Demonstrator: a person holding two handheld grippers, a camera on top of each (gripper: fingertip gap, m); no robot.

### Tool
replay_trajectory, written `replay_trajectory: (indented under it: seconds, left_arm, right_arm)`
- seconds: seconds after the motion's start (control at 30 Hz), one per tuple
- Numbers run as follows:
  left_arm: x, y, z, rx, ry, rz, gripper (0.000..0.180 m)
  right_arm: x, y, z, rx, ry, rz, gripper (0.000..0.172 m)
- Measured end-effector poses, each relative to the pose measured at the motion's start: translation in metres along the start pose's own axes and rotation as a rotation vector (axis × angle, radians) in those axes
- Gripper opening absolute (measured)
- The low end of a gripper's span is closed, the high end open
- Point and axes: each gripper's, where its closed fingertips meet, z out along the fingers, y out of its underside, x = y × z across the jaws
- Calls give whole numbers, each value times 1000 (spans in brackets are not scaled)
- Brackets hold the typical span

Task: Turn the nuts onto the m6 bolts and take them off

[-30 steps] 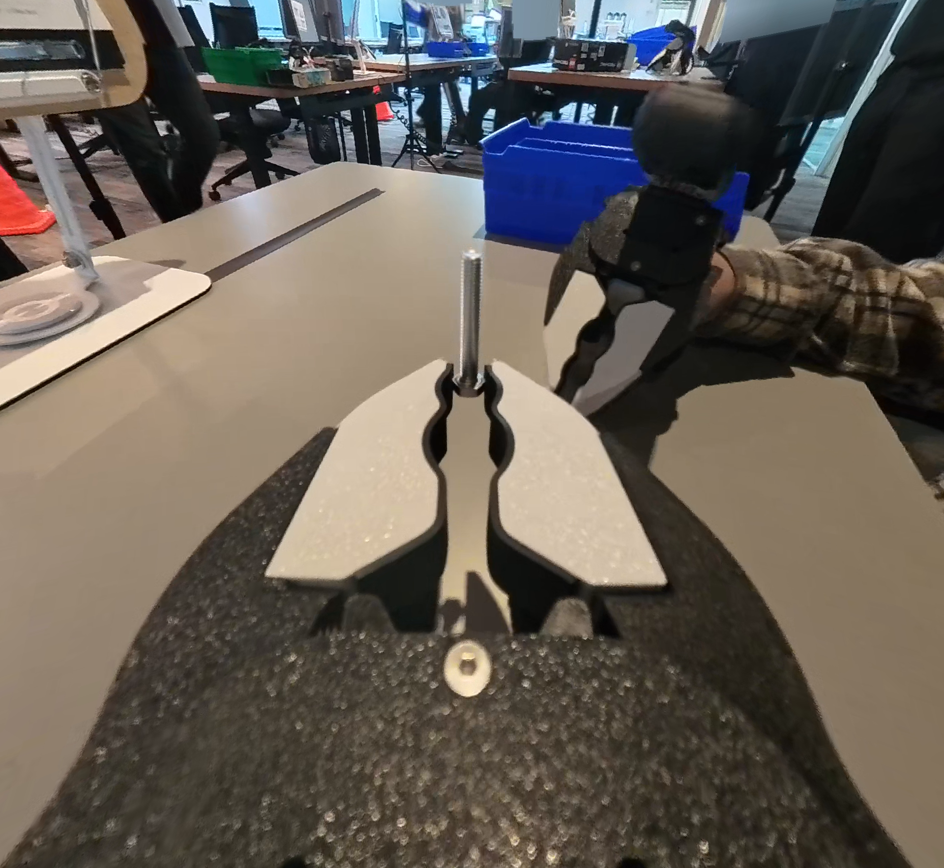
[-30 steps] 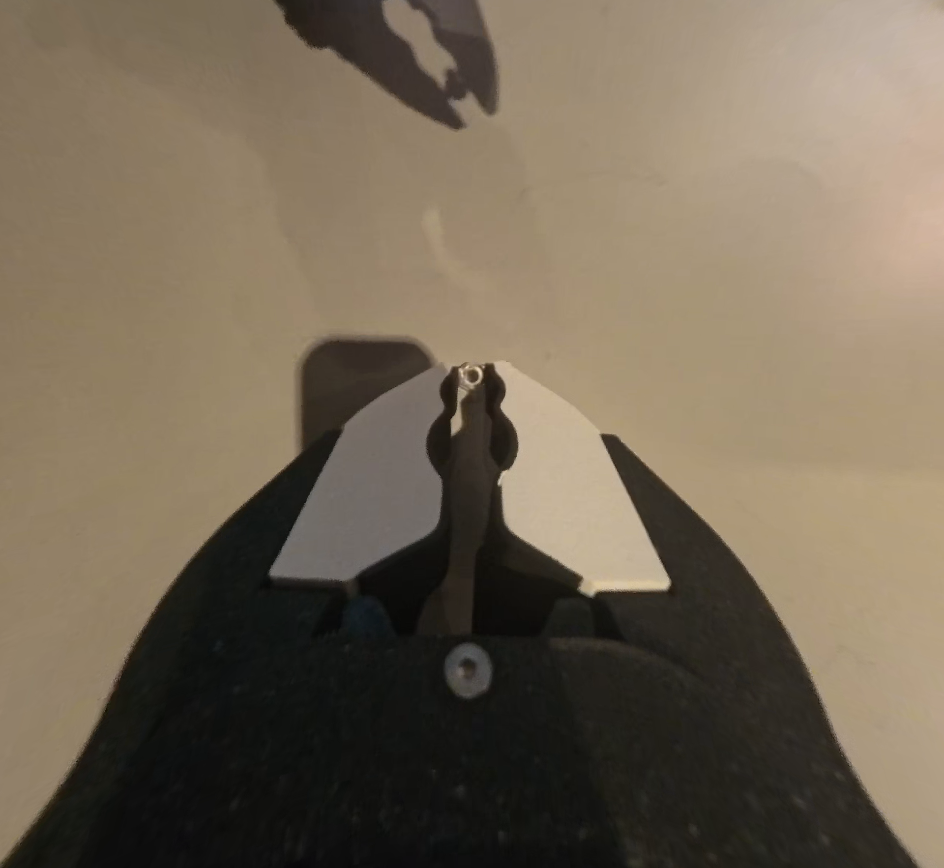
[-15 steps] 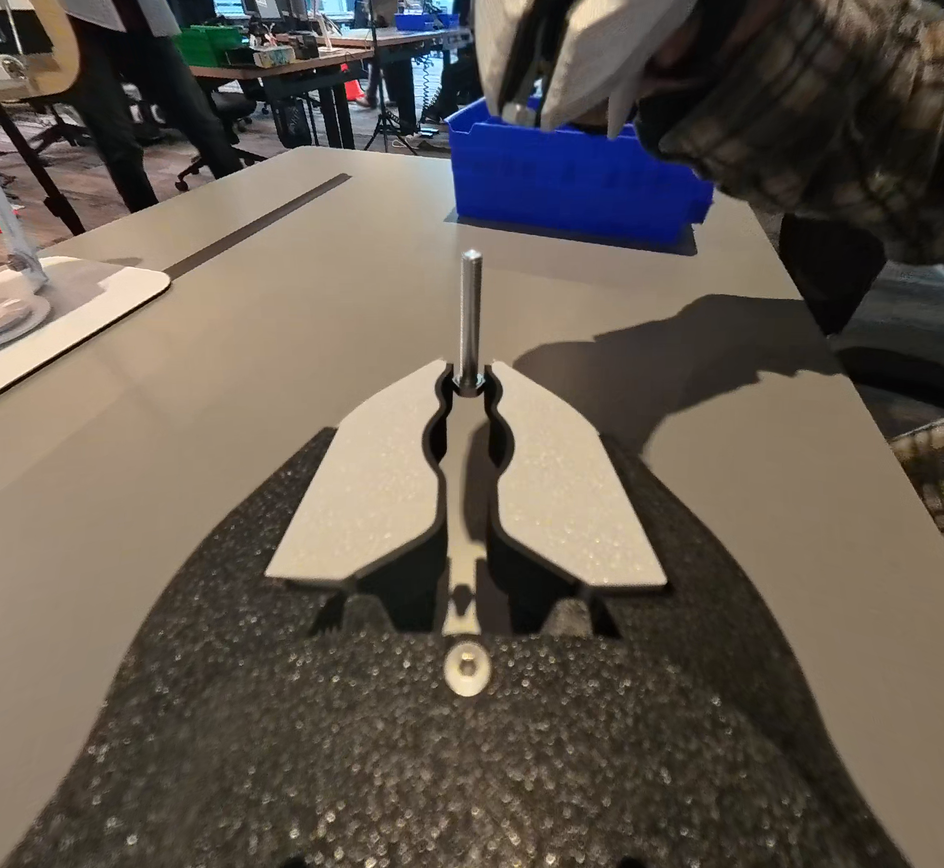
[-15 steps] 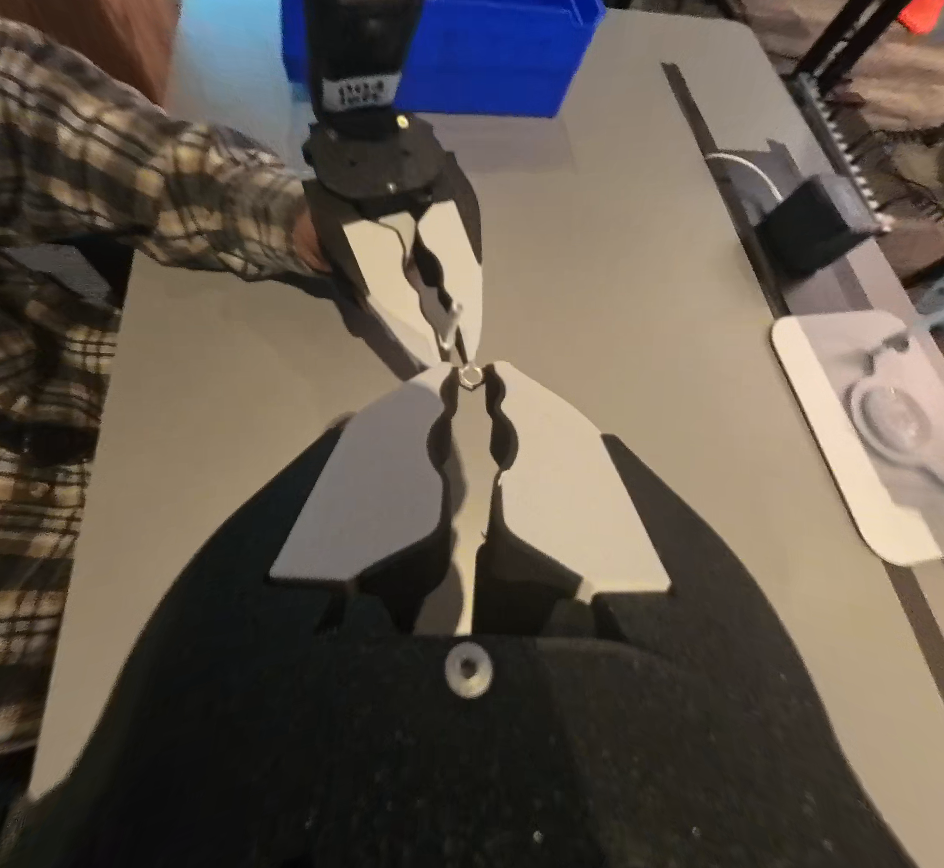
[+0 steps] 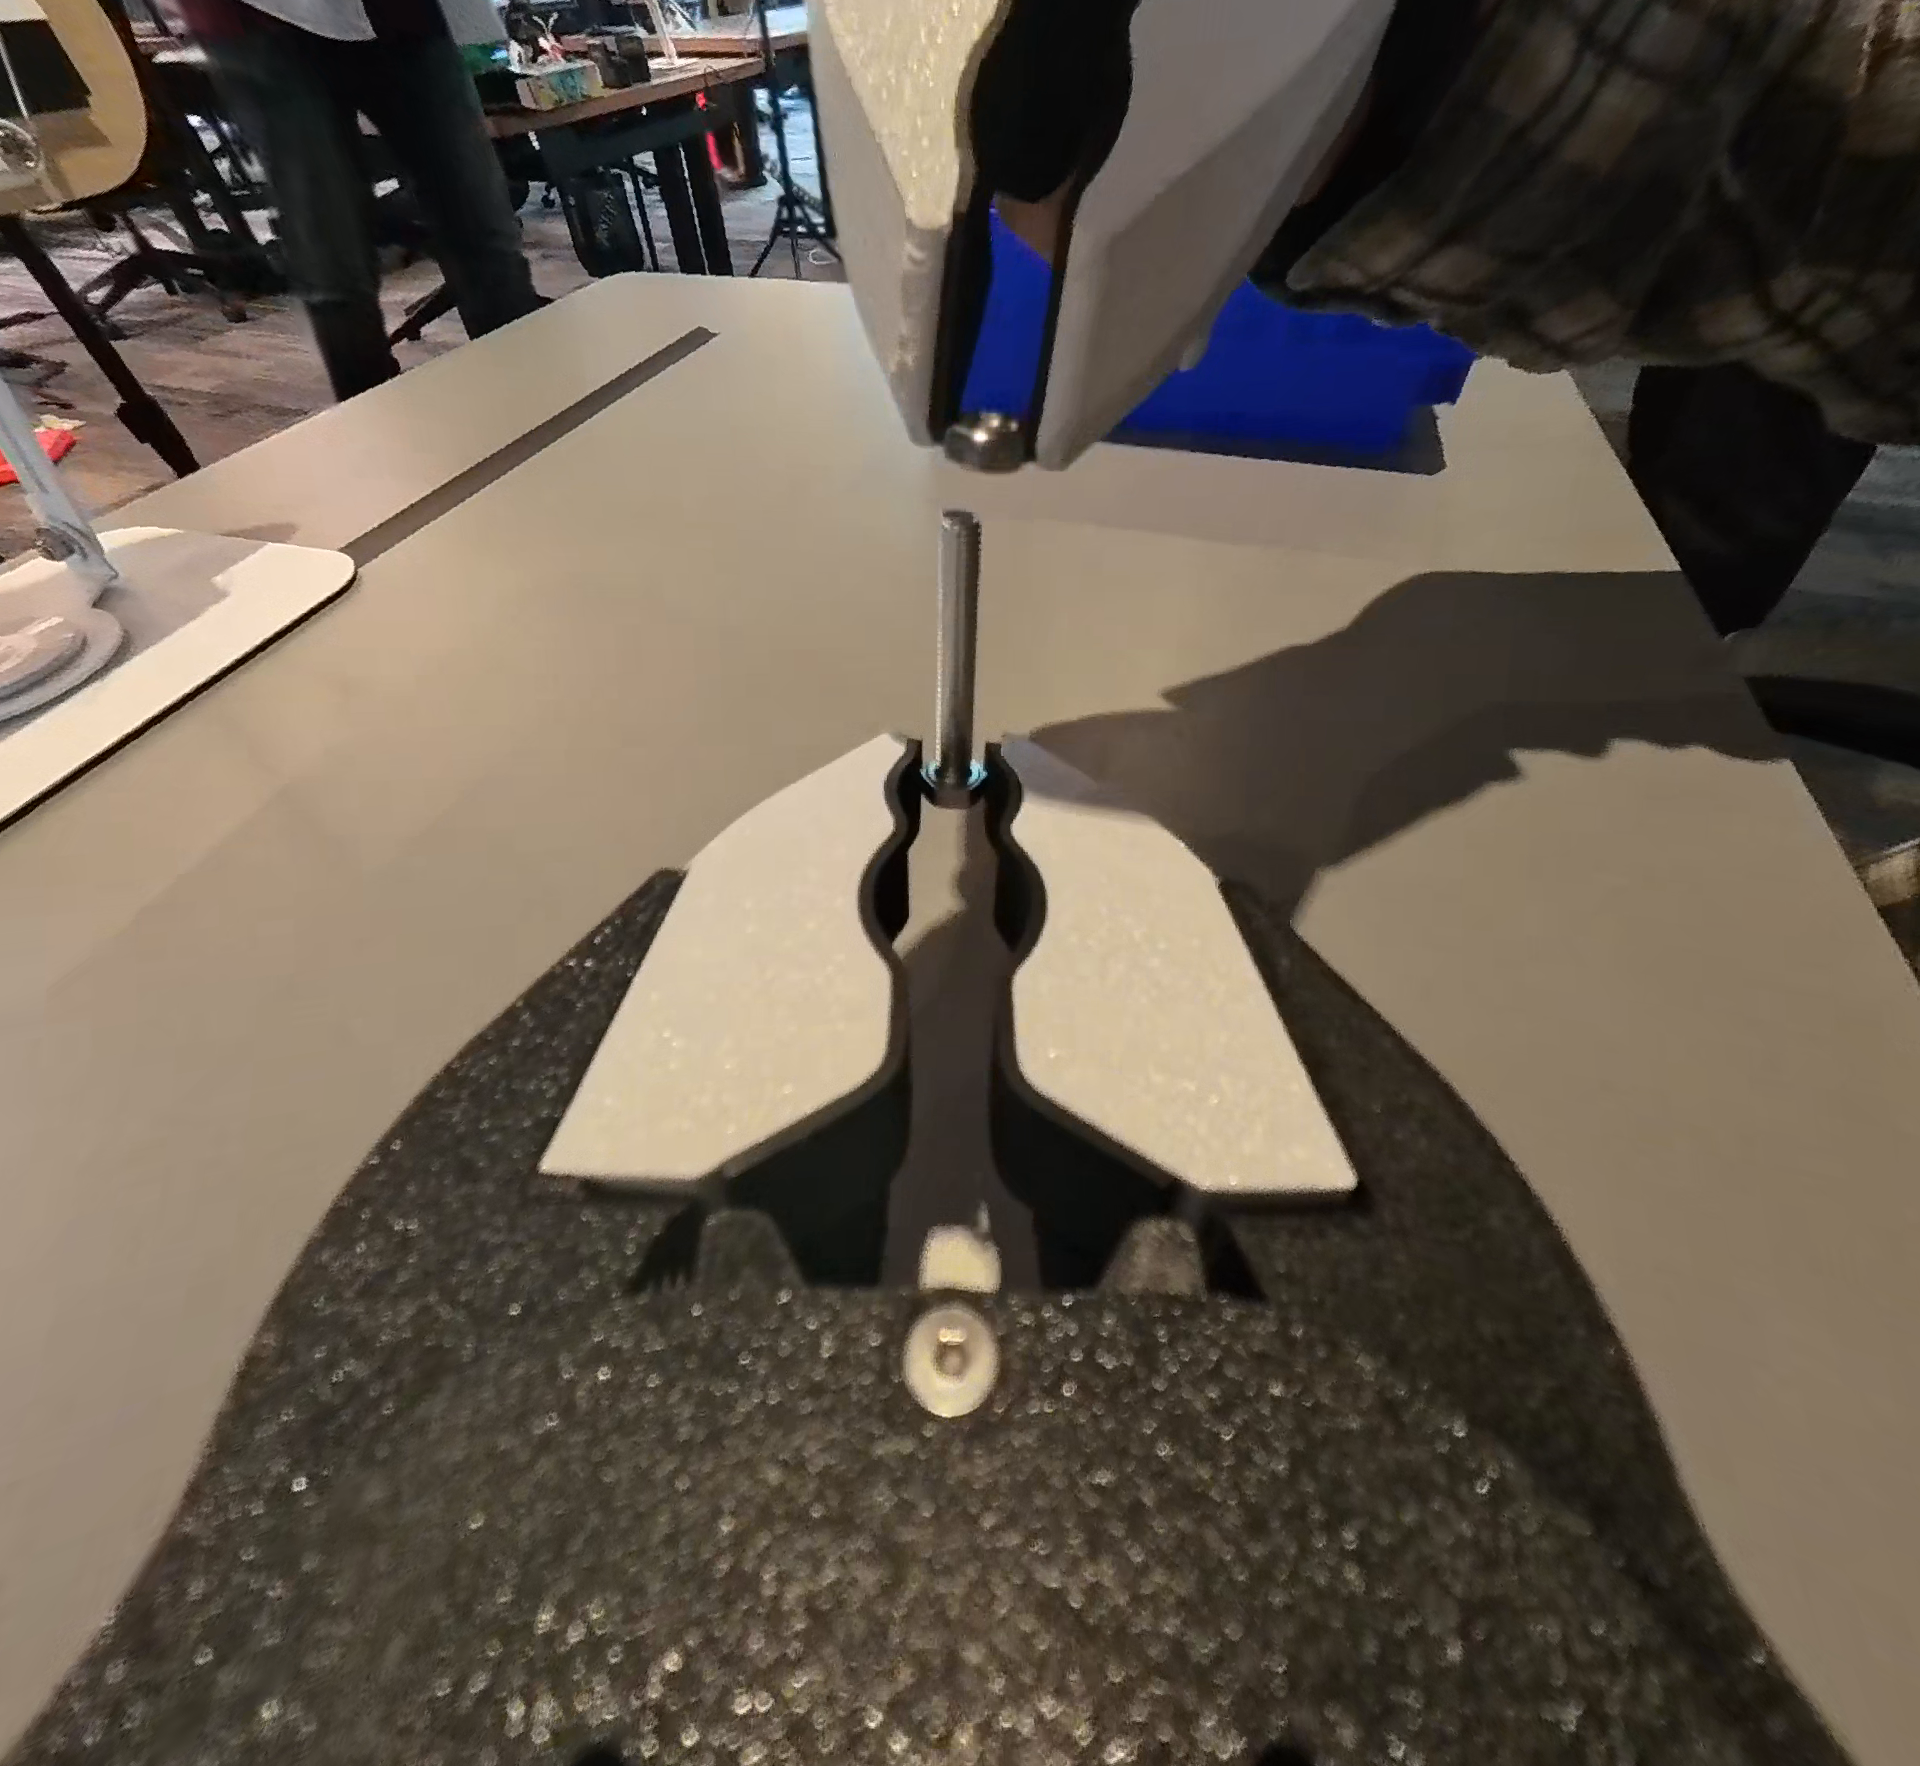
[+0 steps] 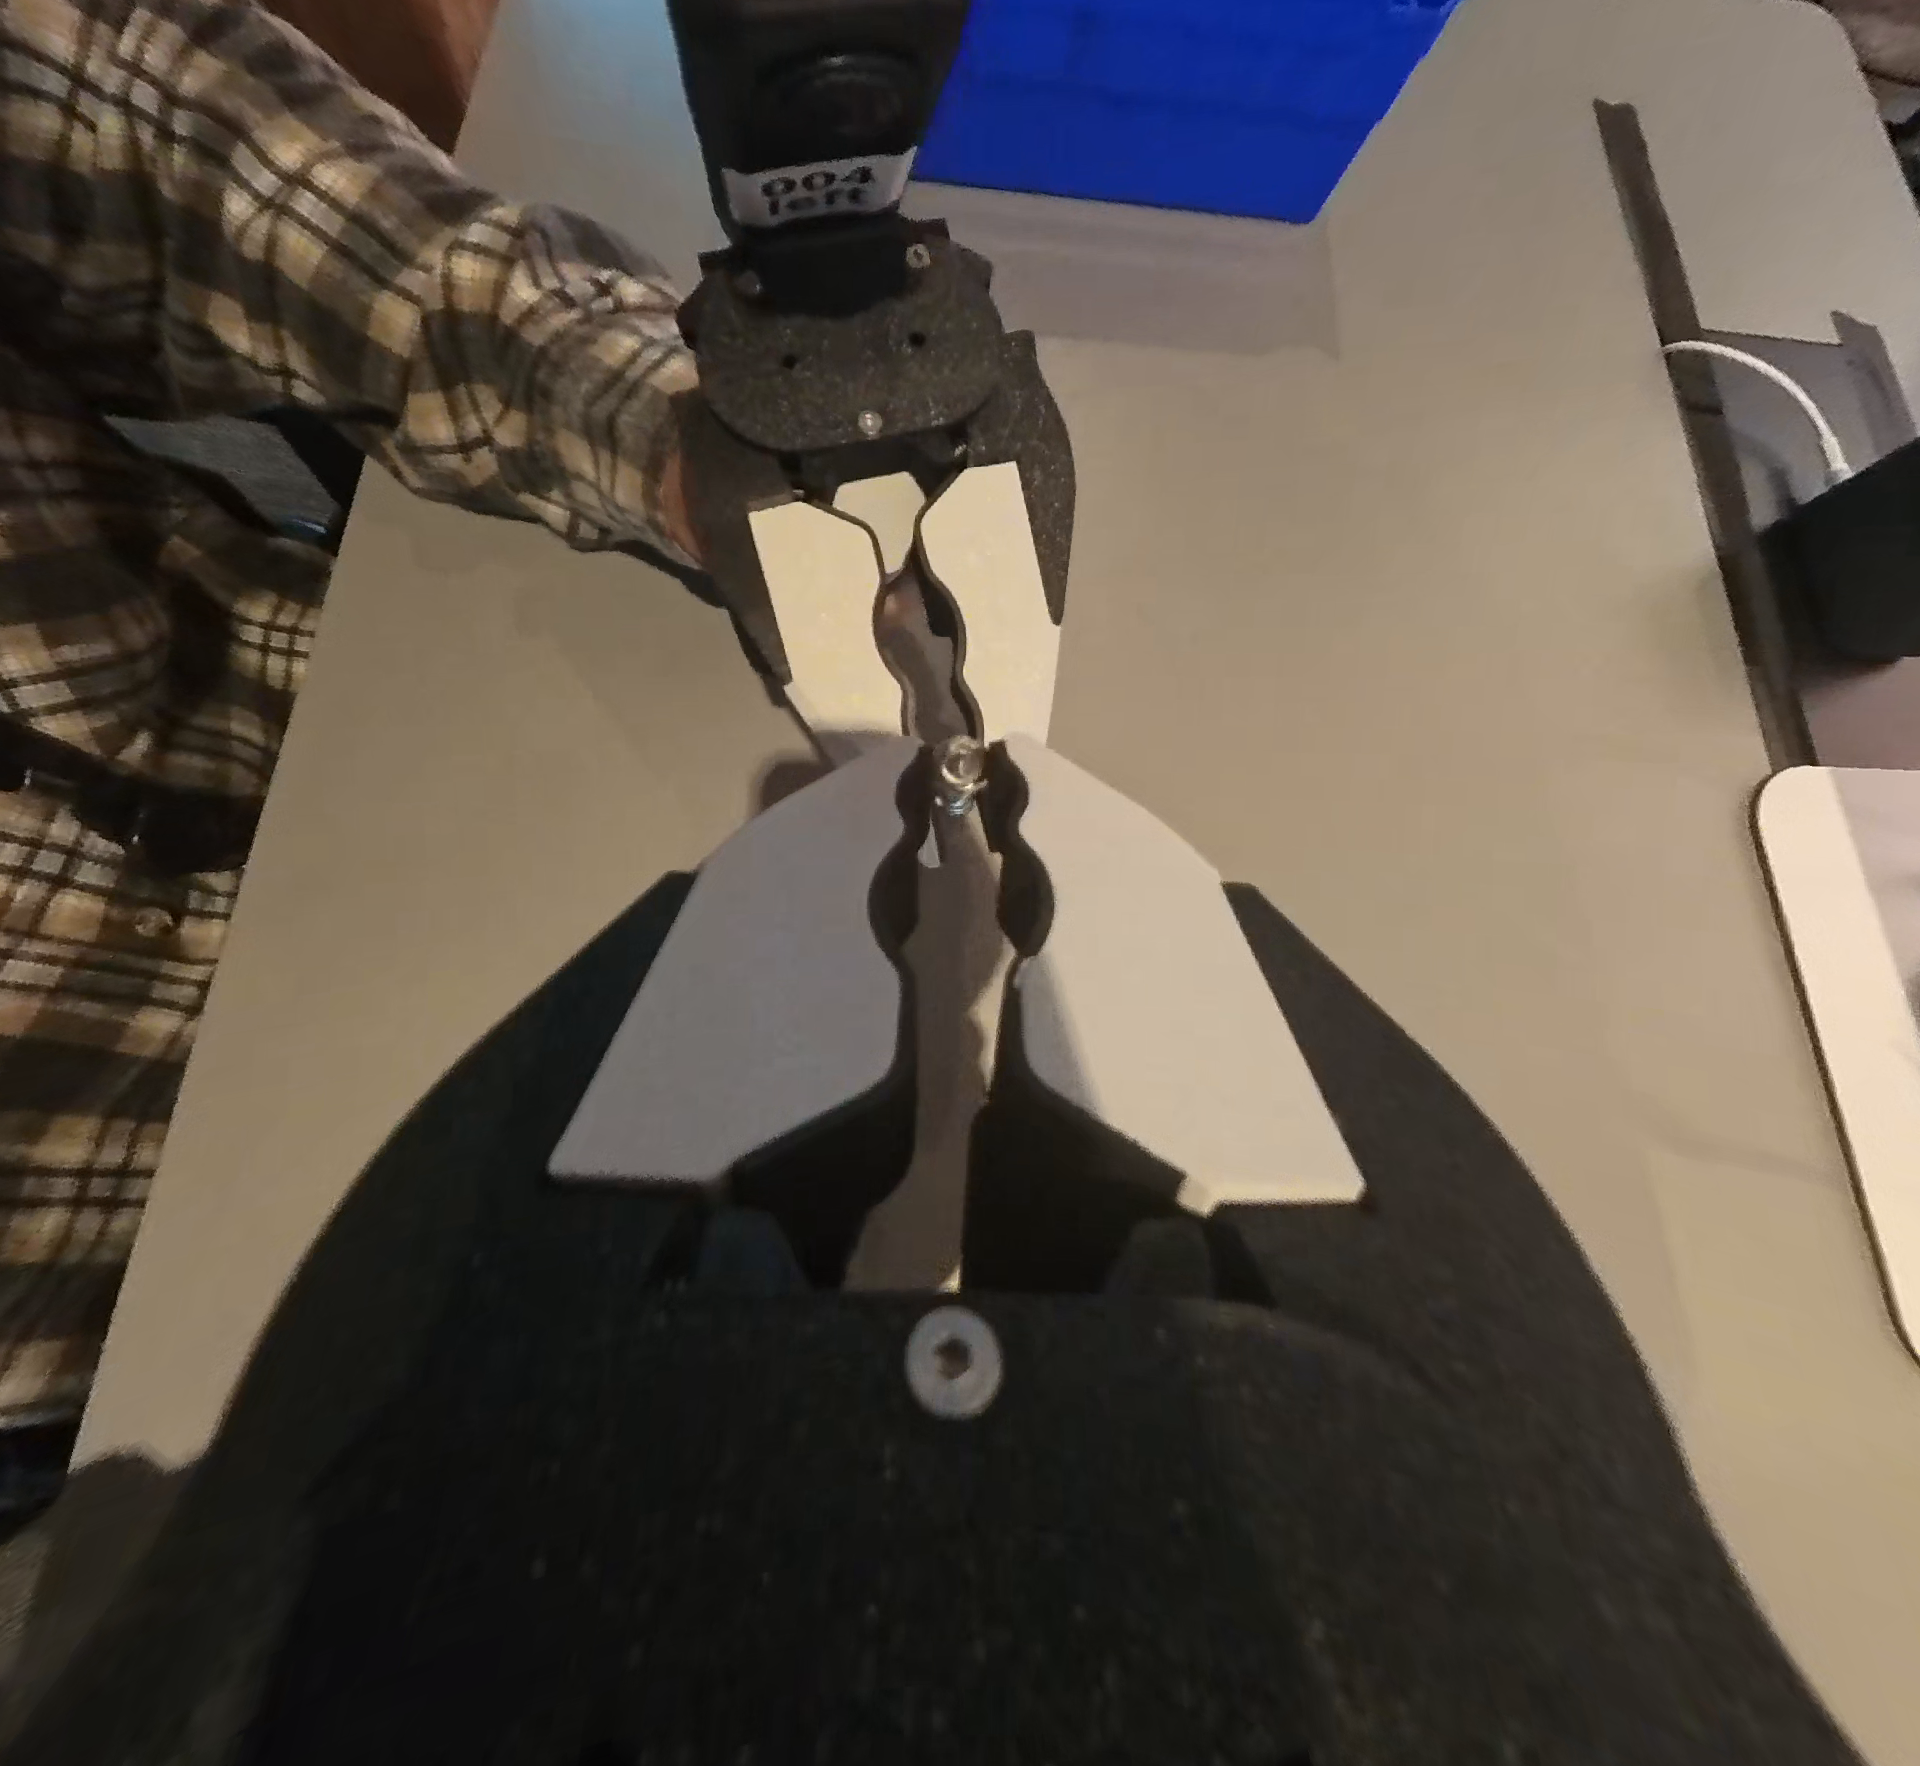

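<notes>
The left claw (image 5: 958,786) is clamped on the head of an M6 bolt (image 5: 956,636), which stands upright with its threaded end pointing to 12 o'clock over the grey tabletop (image 5: 520,677). The right claw (image 5: 987,449), coming down from 12 o'clock, is pinched on a steel nut (image 5: 985,440) that hangs just above the bolt tip, not yet touching it.

The main risk is cross-threading. The nut sits a little toward 1 o'clock of the bolt's axis, so if it lands off-centre or tilted, the first turn could bind. The nut is also held only at the very fingertips, so a sideways knock against the bolt end could flick it out and send it rolling across the tabletop toward the blue bin (image 5: 1299,386). Pressing down hard could also rock the bolt, which is gripped only by its head.
</notes>
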Motion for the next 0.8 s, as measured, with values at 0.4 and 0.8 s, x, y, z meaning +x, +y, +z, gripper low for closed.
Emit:
replay_trajectory:
  seconds: [0.4,0.8]
  left_arm:
    - [2,4,2,-35,-6,29,11]
    - [1,5,1,-43,-11,24,11]
  right_arm:
    - [-1,10,7,-29,-34,12,10]
    - [2,15,7,6,-45,56,10]
